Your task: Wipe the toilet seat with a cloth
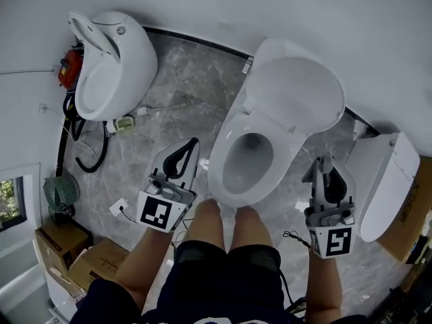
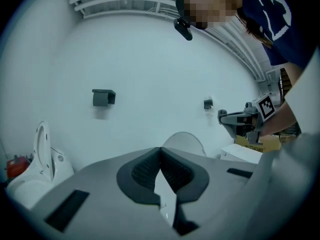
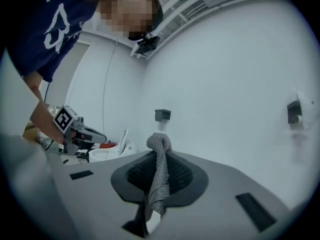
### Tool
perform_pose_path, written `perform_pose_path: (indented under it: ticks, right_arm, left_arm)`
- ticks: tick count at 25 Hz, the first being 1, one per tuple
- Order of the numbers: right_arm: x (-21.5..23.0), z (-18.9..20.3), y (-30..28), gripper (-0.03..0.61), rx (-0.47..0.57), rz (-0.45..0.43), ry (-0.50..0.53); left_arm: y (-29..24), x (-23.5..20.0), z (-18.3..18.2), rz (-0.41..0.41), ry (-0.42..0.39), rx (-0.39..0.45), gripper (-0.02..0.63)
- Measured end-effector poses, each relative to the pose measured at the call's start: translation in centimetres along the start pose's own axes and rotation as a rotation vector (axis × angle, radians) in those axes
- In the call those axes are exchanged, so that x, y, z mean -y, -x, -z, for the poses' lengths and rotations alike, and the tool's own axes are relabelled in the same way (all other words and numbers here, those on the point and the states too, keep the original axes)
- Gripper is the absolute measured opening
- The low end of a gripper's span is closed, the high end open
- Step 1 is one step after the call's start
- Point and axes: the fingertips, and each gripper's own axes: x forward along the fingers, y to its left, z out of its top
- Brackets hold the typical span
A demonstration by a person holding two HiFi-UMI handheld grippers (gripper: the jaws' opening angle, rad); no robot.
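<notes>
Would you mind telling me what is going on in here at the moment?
A person stands in front of a toilet with its lid raised, a hand-held gripper in each hand. The right gripper is shut on a grey knitted cloth. The left gripper is shut with nothing in it. In the head view the two grippers are at either side of the bowl, and the cloth is not yet on the seat.

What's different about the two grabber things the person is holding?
The right gripper pinches a gray cloth between its jaws, but the left gripper has its jaws shut on nothing. In the head view, the left gripper leans toward the toilet, while the right gripper points straighter ahead on the other side. Both are gray and carry a black-and-white marker cube.
</notes>
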Motion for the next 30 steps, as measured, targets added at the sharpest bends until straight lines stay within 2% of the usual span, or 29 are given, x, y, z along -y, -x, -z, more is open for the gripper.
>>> perform_pose_path:
  ticks: [8,12,18,22,26,30]
  right_arm:
    - [1.5,-10.9,6.9,0.055,0.107,0.031,-0.037]
    - [1.4,-15.6,9.1,0.054,0.163,0.038,-0.075]
    - [1.3,-17.6,11.7,0.054,0.179,0.002,-0.062]
    - [1.4,-20.0,12.5,0.054,0.191,0.015,-0.061]
    - [2.5,-20.7,12.7,0.054,0.165,0.036,-0.048]
    - [2.6,-21.7,13.5,0.054,0.195,0.032,-0.033]
  left_arm:
    - [3.9,4.6,-11.5,-0.018,-0.019,0.125,0.014]
    - [6.3,6.0,-15.5,-0.060,-0.013,0.129,0.014]
    - [8.0,8.6,-18.1,-0.066,-0.023,0.138,0.014]
    - [9.3,9.3,-20.3,-0.072,-0.037,0.132,0.014]
    - [9.4,10.0,-21.4,-0.070,-0.030,0.147,0.014]
    - [9.8,10.7,-21.9,-0.078,-0.021,0.162,0.014]
